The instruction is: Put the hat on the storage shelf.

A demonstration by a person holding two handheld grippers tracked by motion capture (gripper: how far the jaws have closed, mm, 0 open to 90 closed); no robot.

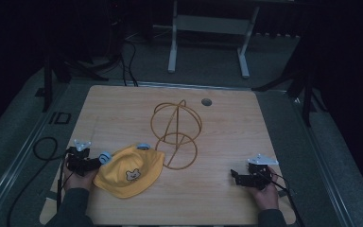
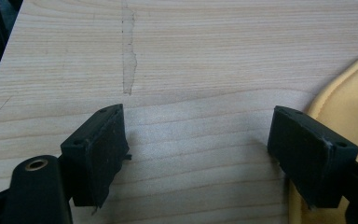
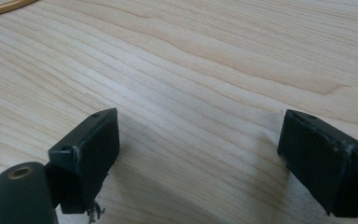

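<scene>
A yellow child's cap [image 1: 129,172] with a small bear face lies flat on the wooden table [image 1: 123,109], front left. A brass wire stand [image 1: 176,133], a sphere of hoops on a ring base, rises just right of it. My left gripper [image 1: 90,164] rests on the table against the cap's left edge. In the left gripper view its jaws stand wide apart over bare wood [image 2: 198,140], and the cap's brim [image 2: 349,102] lies beside the right jaw. My right gripper [image 1: 235,177] rests at the front right, open over bare wood [image 3: 198,144].
A round grommet hole [image 1: 206,101] sits near the table's far edge. A pale scuff mark [image 2: 128,51] runs along the wood ahead of the left gripper. A black cable [image 1: 42,151] loops off the table's left side. A white desk frame [image 1: 208,38] stands beyond.
</scene>
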